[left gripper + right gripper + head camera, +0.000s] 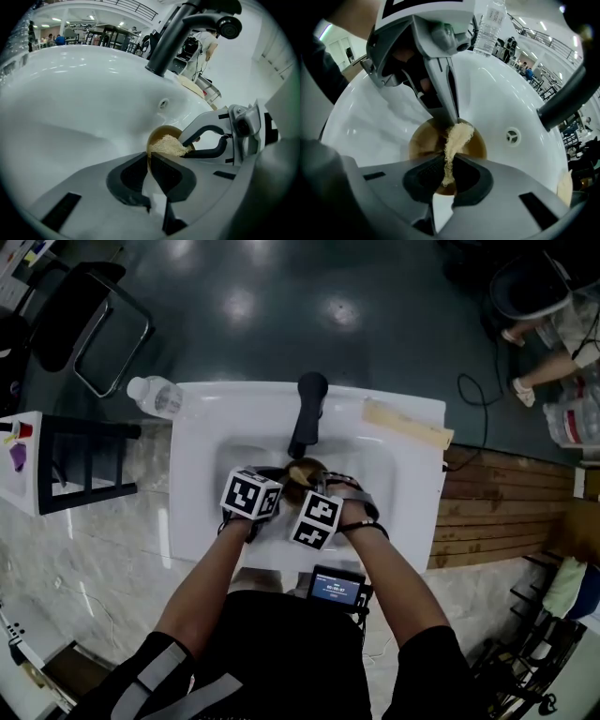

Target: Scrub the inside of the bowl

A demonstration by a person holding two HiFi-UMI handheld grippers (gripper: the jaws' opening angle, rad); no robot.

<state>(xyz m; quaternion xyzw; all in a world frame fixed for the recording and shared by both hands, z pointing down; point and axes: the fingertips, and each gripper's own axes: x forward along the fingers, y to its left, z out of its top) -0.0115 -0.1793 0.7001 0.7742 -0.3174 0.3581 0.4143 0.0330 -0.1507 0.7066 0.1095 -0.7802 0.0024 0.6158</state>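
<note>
Grey plastic right hand-held gripper (pixel 449 165), with ribbed dark pads, is seen clamped on a pale beige fibrous scrub pad (pixel 457 138). Pad is pressed down into a round glossy brown bowl (pixel 422 140). Bowl is set at the bottom of a smooth white ceramic sink basin (pixel 511 93), near the round spoked drain (pixel 513 136). Left hand-held gripper (pixel 149 158) is closed on the bowl's thin rim. Matte black cylindrical faucet (pixel 307 413) is noted behind.
</note>
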